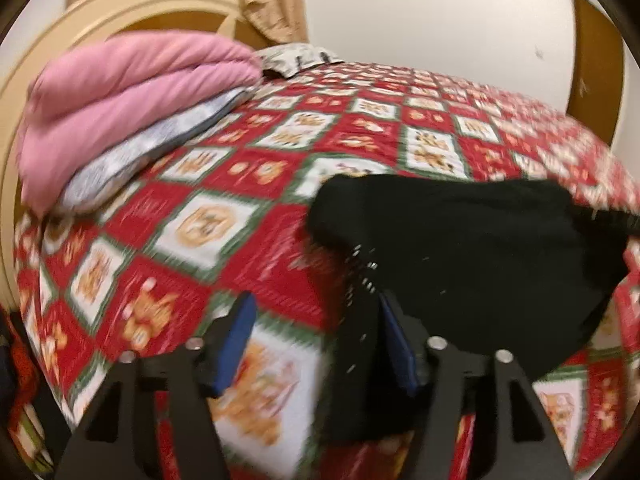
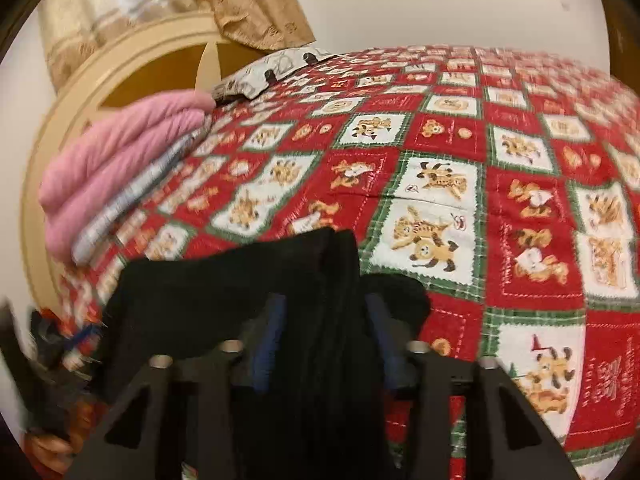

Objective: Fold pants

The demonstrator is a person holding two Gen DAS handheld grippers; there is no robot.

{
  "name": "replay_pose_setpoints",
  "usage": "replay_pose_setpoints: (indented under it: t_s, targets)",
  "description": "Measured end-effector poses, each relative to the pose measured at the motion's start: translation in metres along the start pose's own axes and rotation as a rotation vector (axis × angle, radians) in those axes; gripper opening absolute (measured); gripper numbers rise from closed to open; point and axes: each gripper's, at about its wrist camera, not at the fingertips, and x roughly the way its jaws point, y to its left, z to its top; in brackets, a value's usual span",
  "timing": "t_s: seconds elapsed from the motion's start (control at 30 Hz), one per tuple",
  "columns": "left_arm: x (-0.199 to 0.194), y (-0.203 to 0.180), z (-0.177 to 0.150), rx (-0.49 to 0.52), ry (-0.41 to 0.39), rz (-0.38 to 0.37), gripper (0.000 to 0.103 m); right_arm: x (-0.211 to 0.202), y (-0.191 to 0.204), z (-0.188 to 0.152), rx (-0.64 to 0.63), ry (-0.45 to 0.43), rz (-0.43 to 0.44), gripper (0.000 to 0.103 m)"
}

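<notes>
Left gripper [image 1: 316, 340]: blue-padded fingers spread apart, bottom centre of its view; a strip of the black fabric pants [image 1: 472, 256] hangs against the inner face of the right-hand pad, not pinched.
Right gripper [image 2: 326, 340]: fingers apart, a thick bunch of the black fabric pants [image 2: 224, 296] lying between them; whether they press it cannot be told.
Pants: mid-frame, over the red quilted bedspread with teddy-bear squares [image 1: 208, 216].
Upper left: folded pink padded duvet [image 1: 120, 92] against the cream curved wooden headboard [image 1: 48, 52].
Sharpness: both views motion-blurred.
</notes>
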Motion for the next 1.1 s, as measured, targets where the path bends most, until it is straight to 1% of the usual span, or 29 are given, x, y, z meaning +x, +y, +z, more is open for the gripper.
replay_pose_setpoints:
  t_s: [0.03,0.1,0.2,0.27,0.37,0.43,0.5,0.53,0.57,0.63,0.7,0.77,0.8,0.83,0.9,0.93,0.97,1.03,1.1]
  targets:
    - [-0.004,0.008,-0.001,-0.033,0.004,-0.012,0.071,-0.001,0.004,-0.003,-0.033,-0.006,-0.019,0.032]
    - [-0.008,0.016,-0.003,-0.060,0.011,-0.017,0.071,-0.007,0.012,-0.006,-0.081,-0.017,-0.049,0.027]
    - [-0.015,0.012,-0.004,-0.021,-0.010,0.016,0.071,-0.021,0.017,-0.008,-0.111,-0.039,-0.103,0.021]
    - [-0.018,0.007,-0.004,0.010,-0.026,0.044,0.070,-0.023,0.014,-0.010,-0.099,-0.023,-0.127,0.020]
    - [-0.018,-0.001,-0.002,0.027,-0.023,0.036,0.070,-0.008,0.007,-0.019,-0.084,0.011,-0.143,0.020]
    - [-0.017,-0.004,-0.002,0.026,-0.019,0.040,0.070,-0.006,0.007,-0.023,-0.090,-0.015,-0.150,0.021]
    - [-0.017,-0.006,0.001,0.003,-0.018,0.060,0.070,-0.007,0.009,-0.026,-0.091,-0.032,-0.164,0.022]
    - [-0.019,-0.007,0.006,-0.021,-0.026,0.056,0.070,-0.007,0.009,-0.028,-0.091,-0.038,-0.169,0.022]
    - [-0.022,-0.007,0.010,-0.040,-0.038,0.038,0.070,-0.007,0.010,-0.028,-0.091,-0.041,-0.170,0.022]
    - [-0.027,-0.015,0.026,-0.064,-0.066,-0.015,0.070,-0.008,0.008,-0.028,-0.075,-0.045,-0.162,0.023]
    - [-0.029,-0.030,0.043,-0.046,-0.101,-0.043,0.070,-0.011,0.004,-0.027,-0.040,-0.046,-0.132,0.025]
    - [-0.023,-0.047,0.058,-0.015,-0.102,-0.061,0.070,-0.019,-0.004,-0.024,0.010,-0.051,-0.080,0.026]
    - [-0.018,-0.052,0.060,-0.006,-0.096,-0.066,0.070,-0.028,-0.009,-0.023,0.055,-0.069,-0.053,0.026]
    - [-0.012,-0.057,0.062,0.003,-0.088,-0.063,0.070,-0.037,-0.012,-0.023,0.088,-0.100,-0.048,0.026]
    - [0.001,-0.064,0.058,0.013,-0.052,-0.047,0.070,-0.064,-0.011,-0.025,0.114,-0.194,-0.053,0.026]
    - [0.008,-0.065,0.054,0.009,-0.031,-0.048,0.070,-0.072,-0.007,-0.025,0.106,-0.216,-0.050,0.026]
    - [0.011,-0.065,0.049,0.002,-0.017,-0.050,0.070,-0.081,-0.001,-0.026,0.089,-0.232,-0.022,0.026]
    - [0.019,-0.063,0.037,-0.009,0.015,-0.047,0.070,-0.084,0.012,-0.027,0.044,-0.222,0.029,0.026]
    - [0.024,-0.061,0.026,-0.011,0.046,-0.032,0.070,-0.076,0.024,-0.032,-0.004,-0.170,0.067,0.026]
